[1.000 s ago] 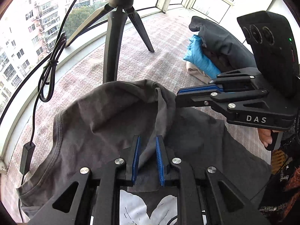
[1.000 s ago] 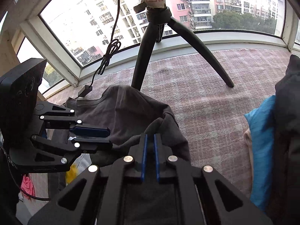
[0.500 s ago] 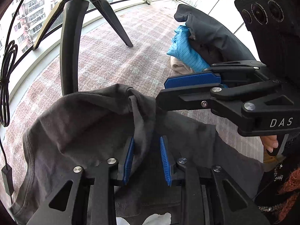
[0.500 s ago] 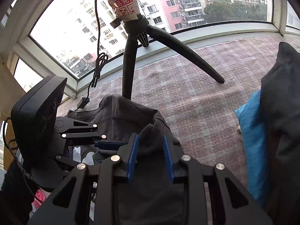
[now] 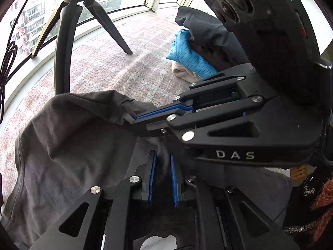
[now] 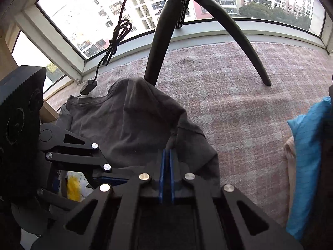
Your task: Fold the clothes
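A dark grey T-shirt [image 5: 68, 145] lies bunched on the pink checked cover [image 5: 124, 66]. My left gripper [image 5: 162, 162] sits low in the left wrist view, its blue pads pressed on a raised fold of the shirt. My right gripper [image 5: 135, 118] reaches in from the right just above it, shut on a seamed edge of the same shirt. In the right wrist view the right gripper [image 6: 167, 156] has its pads together with grey T-shirt [image 6: 129, 120] cloth pinched at the tips. The left gripper's fingers [image 6: 95, 158] show at the lower left, their tips hidden.
A black tripod [image 5: 62, 52] stands on the cover behind the shirt, by the window. A pile with a blue garment [image 5: 187, 56], a dark one [image 5: 208, 31] and a beige one [image 5: 181, 71] lies at the right. A black cable [image 6: 116, 39] hangs at the left window.
The right gripper's pads stood apart half a second ago and are now together on the shirt's edge. The left gripper moved in closer under the right one, still holding its fold.
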`<state>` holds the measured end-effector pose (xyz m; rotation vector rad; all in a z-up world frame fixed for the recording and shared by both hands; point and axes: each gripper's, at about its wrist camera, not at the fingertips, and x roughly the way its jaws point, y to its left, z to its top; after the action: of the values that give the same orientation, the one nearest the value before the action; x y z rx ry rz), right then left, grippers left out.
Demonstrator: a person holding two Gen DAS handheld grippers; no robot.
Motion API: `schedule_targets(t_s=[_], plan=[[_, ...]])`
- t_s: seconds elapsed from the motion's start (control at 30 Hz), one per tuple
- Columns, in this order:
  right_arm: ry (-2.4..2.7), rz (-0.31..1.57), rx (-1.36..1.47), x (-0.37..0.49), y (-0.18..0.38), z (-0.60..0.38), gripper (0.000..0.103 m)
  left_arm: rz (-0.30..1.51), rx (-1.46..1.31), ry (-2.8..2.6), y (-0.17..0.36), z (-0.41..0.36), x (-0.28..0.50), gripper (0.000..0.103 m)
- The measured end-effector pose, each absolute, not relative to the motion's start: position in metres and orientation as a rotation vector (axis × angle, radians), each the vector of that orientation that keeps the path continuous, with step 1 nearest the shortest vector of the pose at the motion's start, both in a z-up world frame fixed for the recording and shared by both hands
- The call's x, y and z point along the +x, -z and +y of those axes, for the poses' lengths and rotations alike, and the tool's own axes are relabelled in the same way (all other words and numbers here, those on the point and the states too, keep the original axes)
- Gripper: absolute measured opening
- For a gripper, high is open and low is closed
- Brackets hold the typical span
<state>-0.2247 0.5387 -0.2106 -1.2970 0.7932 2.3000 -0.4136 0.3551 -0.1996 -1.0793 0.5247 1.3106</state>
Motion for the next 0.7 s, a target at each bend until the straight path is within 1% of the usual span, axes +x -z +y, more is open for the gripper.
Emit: schedule_targets(t_s=[0.2, 0.37, 0.47, 0.5, 0.57, 0.63, 0.67, 0.7], plan=[[-2.361, 0.733, -1.199, -0.212, 0.186, 0.536, 0.003, 0.512, -1.135, -1.394, 0.195, 0.351, -0.449, 0.016], [-2.395, 0.679, -1.161, -0.209, 0.174, 0.53, 0.003, 0.595, -1.155, -1.347, 0.2, 0.376, -0.446, 0.016], [-2.374, 0.697, -1.169, -0.206, 0.176, 0.534, 0.004, 0.608, -1.107, -1.315, 0.193, 0.367, -0.433, 0.016], [-2.362, 0.715, -1.177, -0.205, 0.178, 0.537, 0.004, 0.619, -1.107, -1.312, 0.194, 0.367, -0.43, 0.016], [-2.324, 0.803, -1.191, -0.205, 0.184, 0.546, 0.015, 0.639, -1.103, -1.317, 0.196, 0.367, -0.426, 0.016], [-2.308, 0.89, -1.184, -0.207, 0.187, 0.552, 0.021, 0.645, -1.088, -1.337, 0.196, 0.368, -0.427, 0.018], [-2.306, 0.922, -1.181, -0.208, 0.187, 0.554, 0.021, 0.641, -1.079, -1.348, 0.195, 0.369, -0.429, 0.022], [-2.295, 0.913, -1.192, -0.211, 0.186, 0.554, 0.021, 0.637, -1.071, -1.359, 0.194, 0.369, -0.431, 0.024]])
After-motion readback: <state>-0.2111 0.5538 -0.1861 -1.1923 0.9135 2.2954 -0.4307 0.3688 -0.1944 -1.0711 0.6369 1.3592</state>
